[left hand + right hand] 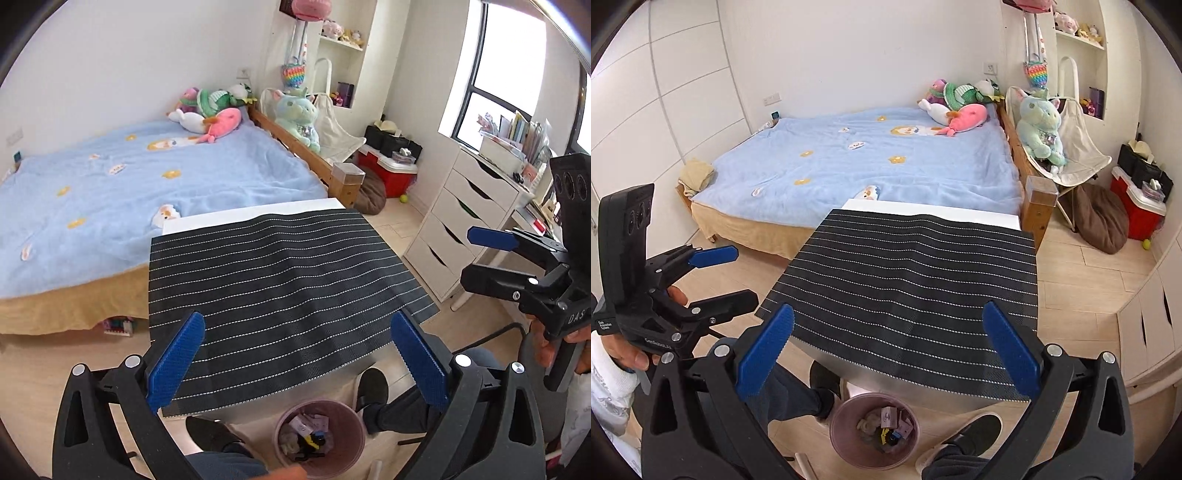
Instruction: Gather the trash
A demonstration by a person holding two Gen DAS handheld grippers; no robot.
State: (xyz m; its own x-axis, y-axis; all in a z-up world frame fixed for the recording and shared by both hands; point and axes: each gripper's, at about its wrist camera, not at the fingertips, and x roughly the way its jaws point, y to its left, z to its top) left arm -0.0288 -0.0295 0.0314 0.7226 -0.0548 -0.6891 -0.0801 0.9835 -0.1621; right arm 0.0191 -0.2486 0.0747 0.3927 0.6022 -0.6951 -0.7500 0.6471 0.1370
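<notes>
A pink waste bin point(320, 434) stands on the floor under the table's near edge, with several trash pieces inside; it also shows in the right wrist view point(874, 430). A black striped mat point(280, 284) covers the small white table point(258, 212); the mat point(908, 291) is bare. My left gripper point(299, 363) is open and empty, raised above the table's near edge and the bin. My right gripper point(888, 358) is open and empty, likewise above the near edge. Each gripper shows in the other's view: the right gripper point(491, 254) and the left gripper point(727, 273), both open.
A bed with a blue blanket point(129, 184) and plush toys lies behind the table. A white drawer unit point(461, 221) stands at the right. A red cooler point(395, 173), brown beanbag point(1102, 221) and folding chair point(1078, 147) are beyond. The person's feet point(964, 439) flank the bin.
</notes>
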